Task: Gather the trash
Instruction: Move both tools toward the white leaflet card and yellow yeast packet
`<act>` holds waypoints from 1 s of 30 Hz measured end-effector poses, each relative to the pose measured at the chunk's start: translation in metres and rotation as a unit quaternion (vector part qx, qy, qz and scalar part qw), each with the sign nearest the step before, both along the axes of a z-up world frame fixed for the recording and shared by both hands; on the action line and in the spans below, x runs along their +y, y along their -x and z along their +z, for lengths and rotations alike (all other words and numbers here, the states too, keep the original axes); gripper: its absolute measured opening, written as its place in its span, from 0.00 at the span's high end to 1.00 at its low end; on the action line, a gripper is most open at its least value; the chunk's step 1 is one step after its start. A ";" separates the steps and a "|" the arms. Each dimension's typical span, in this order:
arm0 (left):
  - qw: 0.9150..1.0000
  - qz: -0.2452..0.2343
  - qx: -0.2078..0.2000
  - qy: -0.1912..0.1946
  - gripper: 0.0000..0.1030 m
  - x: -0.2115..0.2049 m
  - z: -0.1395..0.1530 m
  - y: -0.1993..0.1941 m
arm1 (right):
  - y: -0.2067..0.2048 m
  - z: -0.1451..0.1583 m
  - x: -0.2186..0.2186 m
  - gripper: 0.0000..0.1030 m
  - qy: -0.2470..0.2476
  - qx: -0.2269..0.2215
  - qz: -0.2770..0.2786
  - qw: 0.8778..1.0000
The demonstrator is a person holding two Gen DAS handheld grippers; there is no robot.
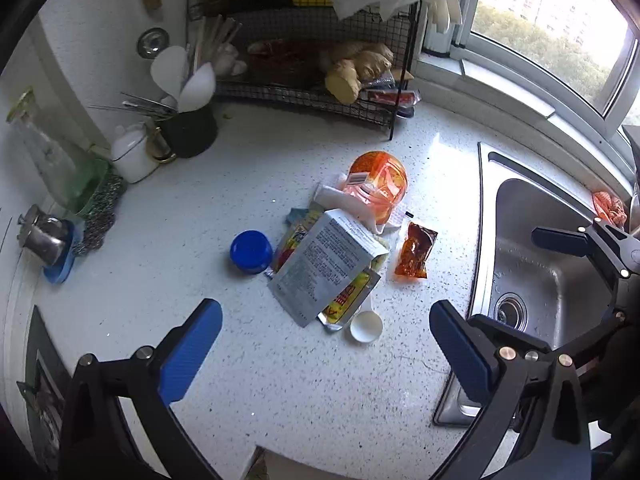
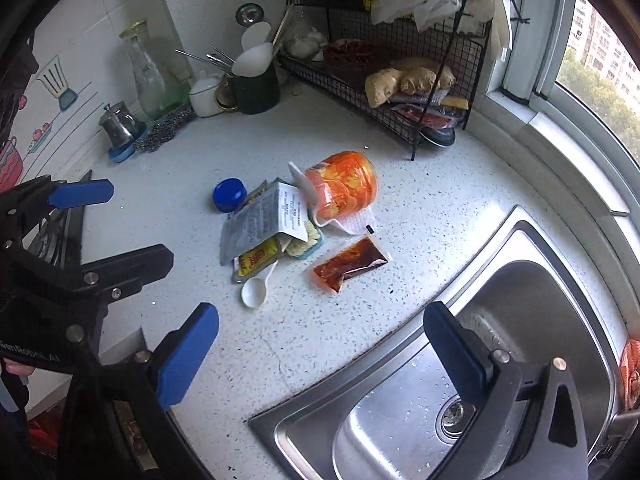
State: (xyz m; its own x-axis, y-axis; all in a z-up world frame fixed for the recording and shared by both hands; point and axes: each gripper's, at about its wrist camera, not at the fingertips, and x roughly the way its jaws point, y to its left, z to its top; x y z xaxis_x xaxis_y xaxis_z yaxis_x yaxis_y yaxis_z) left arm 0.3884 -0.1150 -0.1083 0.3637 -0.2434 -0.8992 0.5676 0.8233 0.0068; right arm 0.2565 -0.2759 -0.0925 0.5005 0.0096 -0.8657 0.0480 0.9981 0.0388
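A pile of trash lies on the white speckled counter (image 1: 280, 380): an orange plastic wrapper (image 1: 380, 184) (image 2: 344, 186), a grey printed carton (image 1: 326, 264) (image 2: 266, 220), a yellow sachet (image 1: 348, 300) (image 2: 256, 260), a red sauce packet (image 1: 414, 250) (image 2: 350, 264), a blue cap (image 1: 250, 251) (image 2: 229, 195) and a white plastic spoon (image 1: 366, 326) (image 2: 254, 292). My left gripper (image 1: 326, 346) is open and empty, held above the counter in front of the pile. My right gripper (image 2: 320, 352) is open and empty, over the sink's edge.
A steel sink (image 2: 500, 300) (image 1: 532, 264) lies to the right. A black wire rack (image 1: 320, 80) with ginger stands at the back. A dark utensil cup (image 1: 188, 132), a white pot (image 1: 132, 156), a glass bottle (image 2: 148, 72) and a small steel jug (image 2: 118, 124) line the left wall.
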 end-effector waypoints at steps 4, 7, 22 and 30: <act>1.000 -0.018 0.022 -0.003 0.00 -0.016 -0.022 -0.026 | -0.017 -0.016 -0.020 0.01 -0.010 0.020 -0.013 1.000; 0.999 -0.030 0.029 -0.010 0.00 -0.024 -0.037 -0.043 | -0.029 -0.025 -0.032 0.01 -0.015 0.030 -0.019 0.999; 0.992 -0.109 0.047 -0.037 0.11 -0.049 -0.071 -0.061 | -0.047 -0.042 -0.058 0.01 -0.041 0.058 -0.039 0.997; 0.992 -0.108 0.046 -0.038 0.21 -0.052 -0.078 -0.063 | -0.047 -0.046 -0.063 0.01 -0.049 0.064 -0.043 0.996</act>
